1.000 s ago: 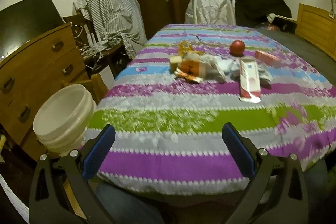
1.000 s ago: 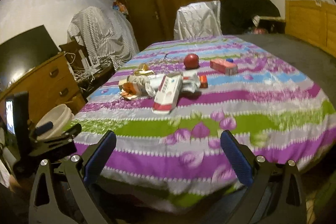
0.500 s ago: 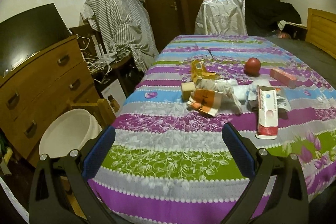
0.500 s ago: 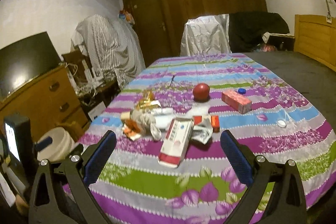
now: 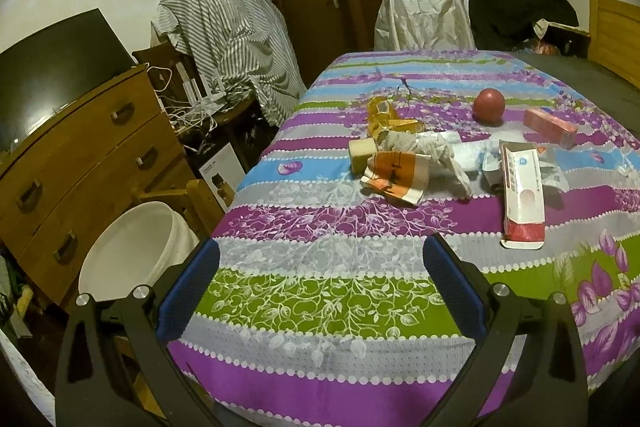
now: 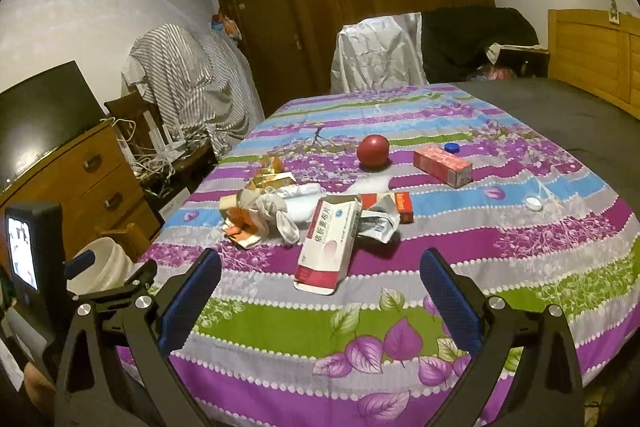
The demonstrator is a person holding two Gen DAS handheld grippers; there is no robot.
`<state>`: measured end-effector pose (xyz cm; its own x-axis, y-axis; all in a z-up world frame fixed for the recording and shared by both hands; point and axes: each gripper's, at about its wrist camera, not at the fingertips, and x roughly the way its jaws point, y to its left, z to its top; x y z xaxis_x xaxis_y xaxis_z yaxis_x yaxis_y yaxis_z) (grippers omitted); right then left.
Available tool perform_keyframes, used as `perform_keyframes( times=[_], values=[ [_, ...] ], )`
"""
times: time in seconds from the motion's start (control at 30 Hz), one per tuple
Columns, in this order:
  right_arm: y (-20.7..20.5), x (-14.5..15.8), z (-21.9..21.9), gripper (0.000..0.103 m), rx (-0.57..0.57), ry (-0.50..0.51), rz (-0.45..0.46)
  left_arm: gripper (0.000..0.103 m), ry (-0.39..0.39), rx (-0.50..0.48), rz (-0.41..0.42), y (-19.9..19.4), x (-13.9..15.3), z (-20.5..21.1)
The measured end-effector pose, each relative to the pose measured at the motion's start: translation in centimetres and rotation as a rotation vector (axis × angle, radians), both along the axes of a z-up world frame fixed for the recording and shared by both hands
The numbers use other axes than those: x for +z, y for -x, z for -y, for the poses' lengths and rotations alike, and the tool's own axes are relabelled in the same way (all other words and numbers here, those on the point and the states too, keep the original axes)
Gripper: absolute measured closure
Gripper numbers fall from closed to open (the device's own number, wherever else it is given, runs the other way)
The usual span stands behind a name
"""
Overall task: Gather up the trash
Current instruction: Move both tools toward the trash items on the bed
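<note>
Nothing has been picked up yet, so the step in hand looks like the first reach toward the litter heaped on the striped purple, green and blue floral cloth (image 6: 400,315) that covers the tabletop. The landmark is the long white-and-red cardboard carton (image 6: 329,243), lying flat with its open end toward the cameras. Just left of the carton sits the crumpled orange-and-white paper wrapper (image 5: 396,175), touching a wad of grey-white crumpled tissue (image 5: 424,147); behind the wrapper are a gold foil wrapper (image 5: 386,118) and a small tan block (image 5: 362,155). Beyond the carton rest a round red fruit (image 6: 373,151) and a pink rectangular box (image 6: 442,165), which may not be rubbish, so they are best left until the plain scraps are gone.

A good grasp would take the carton across its narrow width, coming down from above, since it is light and may slide on the cloth. The soft tissue needs a deep pinch to catch enough of it.

The white plastic bucket (image 5: 132,251) stands off the tabletop's edge, well left of the carton, and is presumably the bin.

The left tool (image 5: 320,283) has its blue-padded jaws spread wide and holds nothing, hovering over the near cloth. The right tool (image 6: 320,291) is likewise spread and empty, aimed almost straight at the carton and short of it.
</note>
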<state>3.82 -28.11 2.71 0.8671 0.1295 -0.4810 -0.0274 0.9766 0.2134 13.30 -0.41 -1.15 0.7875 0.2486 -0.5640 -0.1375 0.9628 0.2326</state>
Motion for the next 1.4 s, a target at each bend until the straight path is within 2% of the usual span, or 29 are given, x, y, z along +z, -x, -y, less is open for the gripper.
perform_keyframes(
  times=[1.4],
  values=[
    [-1.8,-2.1,-1.0,0.004,0.014,0.027,-0.085,0.005,0.019,0.020,-0.031,-0.5,-1.2,-1.3]
  ],
)
